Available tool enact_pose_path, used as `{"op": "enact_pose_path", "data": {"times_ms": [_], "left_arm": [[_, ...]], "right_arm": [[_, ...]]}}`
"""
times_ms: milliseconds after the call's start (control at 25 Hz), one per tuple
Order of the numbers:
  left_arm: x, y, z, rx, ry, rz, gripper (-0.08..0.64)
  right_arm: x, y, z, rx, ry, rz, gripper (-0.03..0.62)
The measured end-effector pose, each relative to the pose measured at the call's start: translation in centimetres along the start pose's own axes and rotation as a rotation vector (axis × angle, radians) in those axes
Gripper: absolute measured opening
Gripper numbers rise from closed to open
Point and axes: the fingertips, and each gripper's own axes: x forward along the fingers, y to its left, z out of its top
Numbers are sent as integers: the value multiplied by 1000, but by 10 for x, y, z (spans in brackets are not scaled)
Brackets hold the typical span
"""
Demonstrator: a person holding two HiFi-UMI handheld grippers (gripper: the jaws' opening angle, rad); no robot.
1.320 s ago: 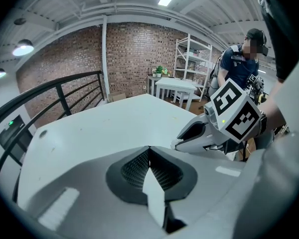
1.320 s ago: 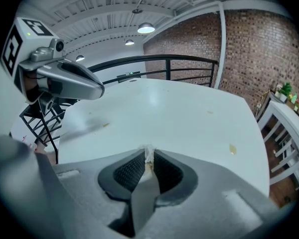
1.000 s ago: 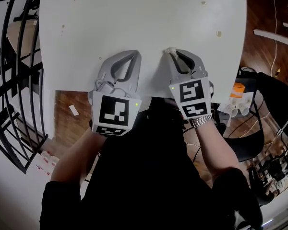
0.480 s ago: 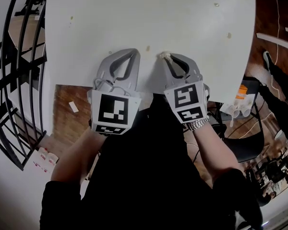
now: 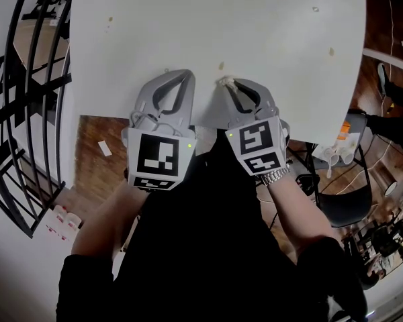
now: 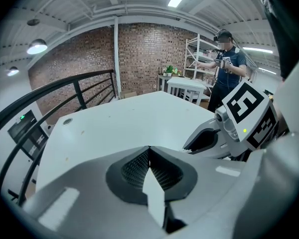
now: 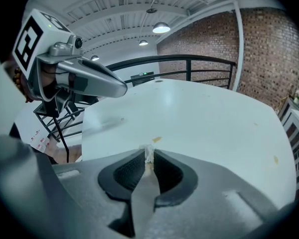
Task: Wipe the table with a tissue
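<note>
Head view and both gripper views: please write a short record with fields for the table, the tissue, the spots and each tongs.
table: white, mostly bare
tissue: small white wad
right tongs: shut on the tissue, which sticks out at the tip
left tongs: shut, nothing between them
spots: a few small brownish marks on the table, one just beyond the tissue

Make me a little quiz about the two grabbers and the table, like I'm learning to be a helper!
1. What do the fingers of the right gripper pinch? A) a sponge B) a tissue C) a spoon
2. True or false: the fingers of the left gripper are wide open.
3. Fill in: a brown spot lies just ahead of the tissue on the white ____.

Key: 1. B. 2. False, they are shut and hold nothing. 3. table.
</note>
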Motion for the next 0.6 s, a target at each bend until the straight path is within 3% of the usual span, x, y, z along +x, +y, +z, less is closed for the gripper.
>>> {"op": "enact_pose_path", "data": {"times_ms": [600], "left_arm": [[-9, 24, -14, 0, 11, 3, 17]], "right_arm": [[20, 11, 10, 7, 8, -15, 44]]}}
